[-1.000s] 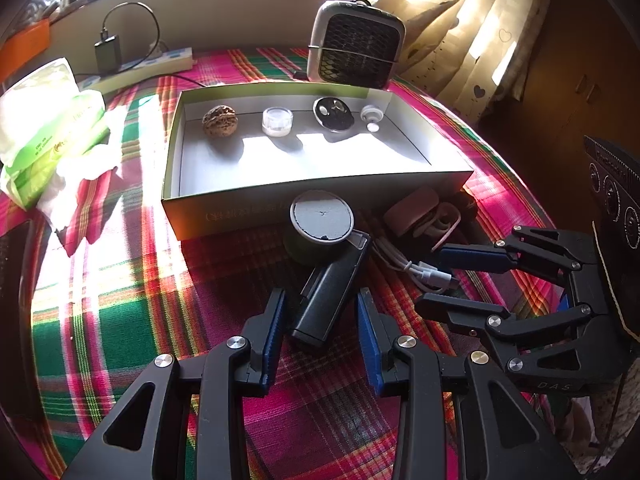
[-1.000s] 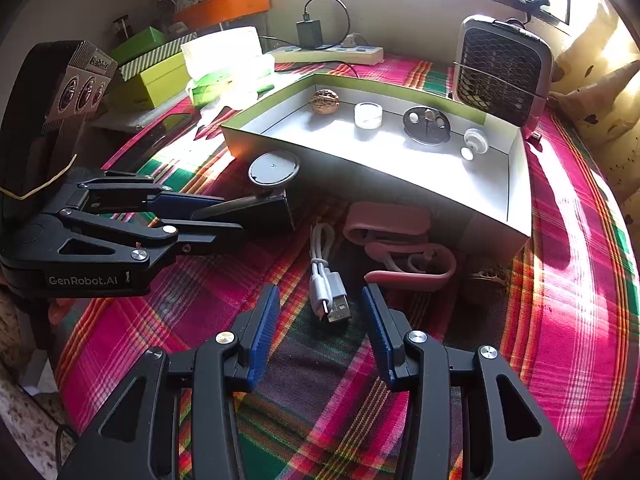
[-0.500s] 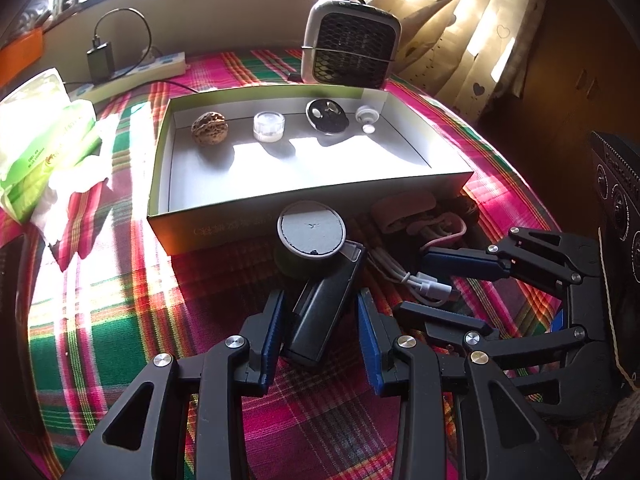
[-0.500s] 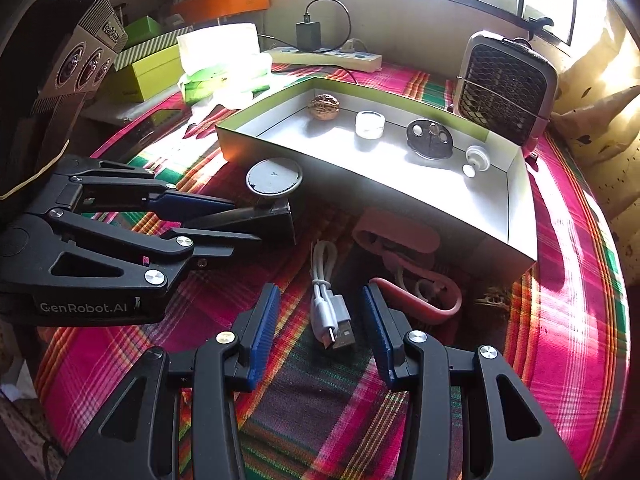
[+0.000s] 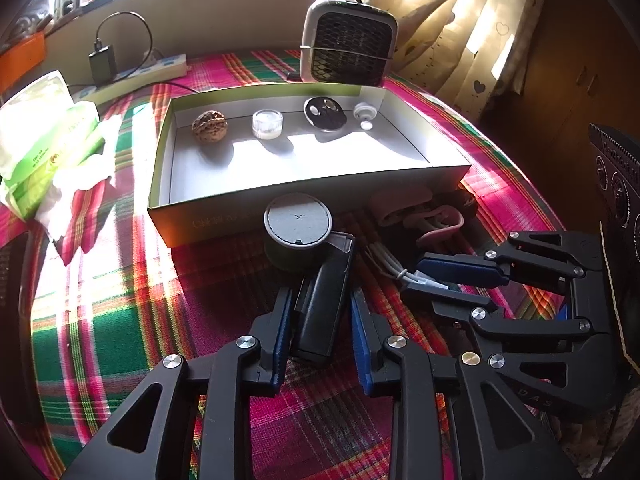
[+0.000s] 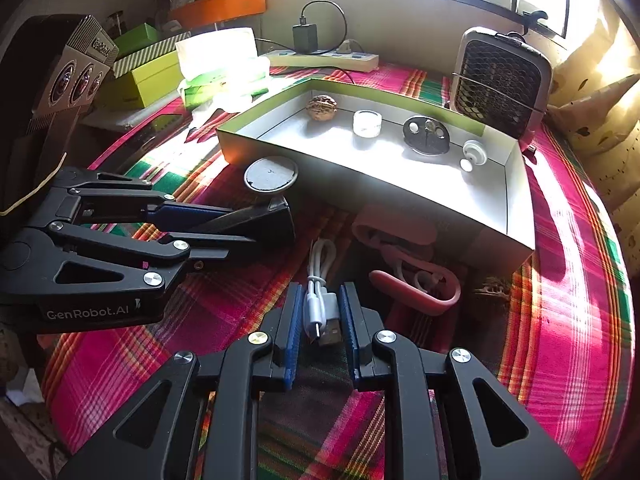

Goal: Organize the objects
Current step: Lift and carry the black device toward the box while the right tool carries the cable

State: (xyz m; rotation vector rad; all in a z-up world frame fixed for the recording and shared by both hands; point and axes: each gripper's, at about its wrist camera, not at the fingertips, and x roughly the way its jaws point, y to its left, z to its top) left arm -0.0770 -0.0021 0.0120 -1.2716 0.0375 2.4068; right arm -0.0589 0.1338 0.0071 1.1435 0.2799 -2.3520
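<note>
- Far left on the plaid red-green-pink tablecloth [image 5: 120,312]: green-and-white pack of tissues [image 5: 44,136], well apart from both grippers.
- Behind it, near the wall: white power strip [image 5: 148,74] w/ black charger plugged in.
- Centre: shallow white cardboard box w/ green rim [image 5: 160,184]; along its back wall, L to R: brown walnut [image 5: 209,126], small clear round jar [image 5: 267,123], dark oval disc [image 5: 325,114], small white round cap [image 5: 364,112].
- Just in front of box wall: round grey-topped dark canister [image 5: 298,222], touching top end of the black rectangular device [image 5: 324,304].
- Left gripper [image 5: 320,340]: jaws partly apart, straddling lower end of the black device; left blue pad [image 5: 282,336] against its side, visible gap at the right pad. Device lying flat on cloth.
- Right of that: coiled white USB cable [image 6: 320,300] on cloth, plug end toward the camera.
- Right gripper [image 6: 320,332]: jaws narrow, blue pads [image 6: 294,328] pressed on both sides of cable's plug end.
- Further right, beside box's near wall: pink curved-band headset [image 6: 416,280], apart from both grippers.
- Back right, behind box: grey mesh-front mini heater [image 5: 348,42].
</note>
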